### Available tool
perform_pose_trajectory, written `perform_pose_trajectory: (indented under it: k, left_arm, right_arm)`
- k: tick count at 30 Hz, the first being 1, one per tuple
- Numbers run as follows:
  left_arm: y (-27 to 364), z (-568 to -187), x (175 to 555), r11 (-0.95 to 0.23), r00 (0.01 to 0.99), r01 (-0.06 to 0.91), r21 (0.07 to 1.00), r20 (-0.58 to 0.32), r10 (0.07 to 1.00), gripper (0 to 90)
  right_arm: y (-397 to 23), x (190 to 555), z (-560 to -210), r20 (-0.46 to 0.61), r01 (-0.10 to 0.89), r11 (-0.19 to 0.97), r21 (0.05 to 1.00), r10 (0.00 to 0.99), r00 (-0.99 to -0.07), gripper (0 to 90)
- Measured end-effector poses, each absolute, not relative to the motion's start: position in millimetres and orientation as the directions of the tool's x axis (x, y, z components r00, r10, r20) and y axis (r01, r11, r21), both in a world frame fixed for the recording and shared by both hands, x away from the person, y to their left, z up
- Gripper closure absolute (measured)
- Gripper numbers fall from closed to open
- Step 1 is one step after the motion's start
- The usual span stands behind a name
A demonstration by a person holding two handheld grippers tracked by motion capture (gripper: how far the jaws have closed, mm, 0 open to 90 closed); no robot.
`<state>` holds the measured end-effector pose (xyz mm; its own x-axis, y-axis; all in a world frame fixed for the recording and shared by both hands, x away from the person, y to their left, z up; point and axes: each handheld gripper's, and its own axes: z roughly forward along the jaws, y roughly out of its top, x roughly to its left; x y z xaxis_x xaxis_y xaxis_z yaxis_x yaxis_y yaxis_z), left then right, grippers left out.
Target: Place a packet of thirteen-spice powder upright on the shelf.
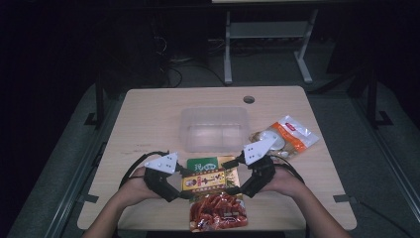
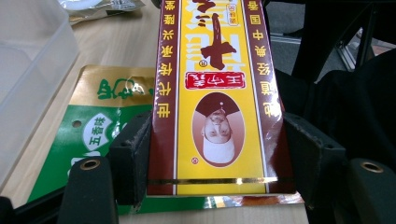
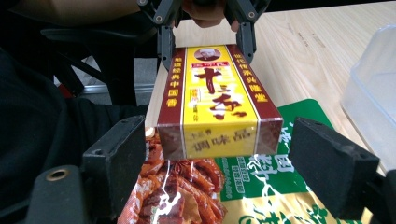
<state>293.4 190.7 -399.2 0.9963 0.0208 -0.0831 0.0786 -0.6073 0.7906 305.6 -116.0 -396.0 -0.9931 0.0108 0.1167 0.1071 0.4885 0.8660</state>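
Observation:
A long yellow and maroon box point(image 1: 210, 181) with a portrait and Chinese characters hangs level just above the table, over two flat packets. My left gripper point(image 1: 181, 191) is shut on its portrait end; in the left gripper view both pads point(image 2: 135, 154) press on the sides of the box point(image 2: 215, 93). My right gripper point(image 1: 237, 186) is at the other end. In the right gripper view the box point(image 3: 217, 107) lies between that gripper's point(image 3: 217, 154) open jaws, with a narrow gap on each side. The left gripper point(image 3: 205, 42) shows beyond, clamped on the far end.
A green and gold packet point(image 1: 203, 164) and a red snack packet point(image 1: 218, 213) lie under the box near the table's front edge. A clear plastic container point(image 1: 214, 128) stands mid-table. An orange and white packet point(image 1: 292, 134) lies to the right, with a pale round one point(image 1: 267, 141) beside it.

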Motion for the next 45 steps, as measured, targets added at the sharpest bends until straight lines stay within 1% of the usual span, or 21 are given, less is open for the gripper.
perform_pose_trajectory:
  k: [9,15,18,30,40,42,45]
  left_arm:
    - [188.1,-400.3,291.3,-0.588,0.996,0.078,0.805,-0.085,0.015,31.9]
    - [189.8,-399.0,291.1,-0.579,0.996,0.079,0.812,-0.086,0.015,31.8]
    - [189.6,-399.3,290.8,-0.574,0.996,0.078,0.815,-0.088,0.010,31.8]
    - [186.1,-403.7,290.7,-0.584,0.995,0.082,0.808,-0.101,0.000,31.8]
    - [173.1,-414.2,290.0,-0.643,0.995,0.083,0.761,-0.102,0.007,31.8]
    - [170.3,-416.5,289.7,-0.661,0.996,0.065,0.748,-0.086,0.001,31.8]
    - [167.5,-419.7,288.4,-0.659,0.996,0.075,0.748,-0.093,0.008,31.8]
  right_arm:
    - [-112.0,302.4,-399.5,0.109,0.098,0.501,0.860,0.007,-0.994,21.5]
    - [-110.4,300.3,-399.9,0.114,0.101,0.489,0.867,0.003,-0.993,26.4]
    - [-111.3,300.0,-399.8,0.117,0.104,0.483,0.869,0.004,-0.993,30.2]
    - [-112.3,297.2,-396.3,0.108,0.097,0.477,0.874,0.003,-0.994,31.4]
    - [-108.8,294.4,-393.4,0.085,0.083,0.454,0.887,0.014,-0.996,31.6]
    - [-106.6,293.9,-393.9,0.076,0.074,0.453,0.888,0.013,-0.997,31.6]
    - [-104.5,292.1,-391.9,0.074,0.072,0.457,0.886,0.014,-0.997,31.9]
